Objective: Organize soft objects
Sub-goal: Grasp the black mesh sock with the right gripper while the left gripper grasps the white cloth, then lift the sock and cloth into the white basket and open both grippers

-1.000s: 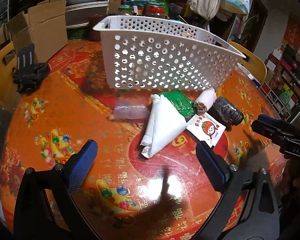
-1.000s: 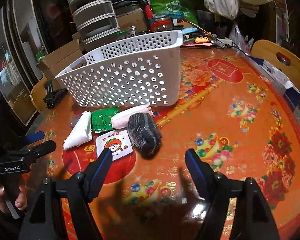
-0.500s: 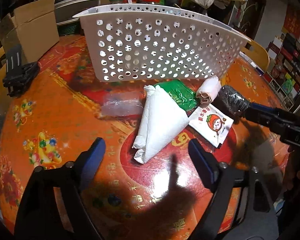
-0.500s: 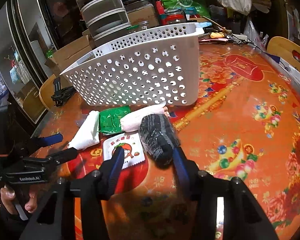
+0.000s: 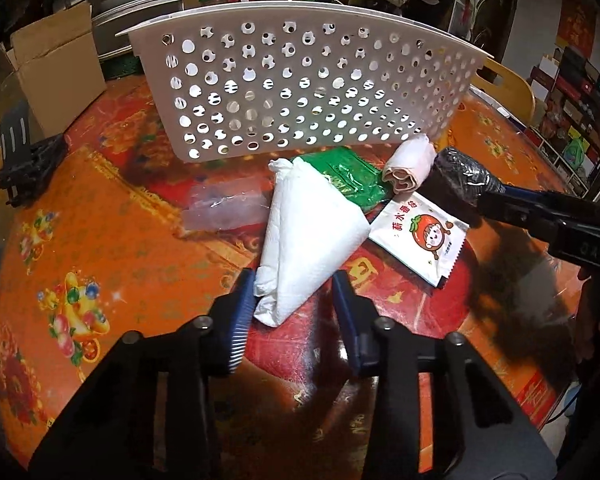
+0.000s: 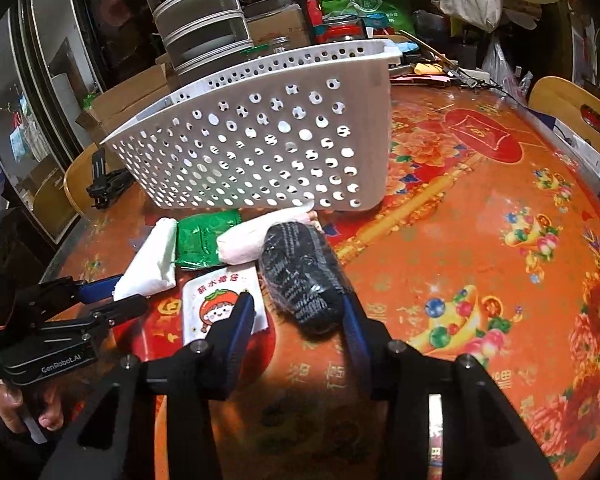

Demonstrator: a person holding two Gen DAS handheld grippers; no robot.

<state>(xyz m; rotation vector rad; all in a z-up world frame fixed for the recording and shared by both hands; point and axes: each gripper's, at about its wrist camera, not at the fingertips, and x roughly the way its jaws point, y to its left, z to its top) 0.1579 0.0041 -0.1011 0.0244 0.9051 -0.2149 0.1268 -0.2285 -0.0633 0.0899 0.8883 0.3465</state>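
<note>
A white perforated basket (image 5: 300, 92) stands on the red and orange table, also in the right wrist view (image 6: 260, 152). In front of it lie a folded white cloth (image 5: 308, 236), a green packet (image 5: 348, 176), a pink roll (image 5: 408, 160), a white tomato-print sachet (image 5: 420, 236) and a dark knitted roll (image 6: 304, 276). My left gripper (image 5: 294, 304) has its fingers closed in around the near end of the white cloth. My right gripper (image 6: 298, 312) has its fingers on both sides of the dark roll (image 5: 460, 176).
A clear plastic wrapper (image 5: 224, 208) lies left of the cloth. A black clamp (image 5: 28, 160) and a cardboard box (image 5: 52, 68) sit at the far left. Stacked trays (image 6: 196, 12), bags and jars crowd the back. Wooden chairs (image 6: 572, 112) ring the table.
Both grippers moved forward and narrowed: the left closed in around the white cloth's near end, the right around the dark roll. The objects have stayed in place.
</note>
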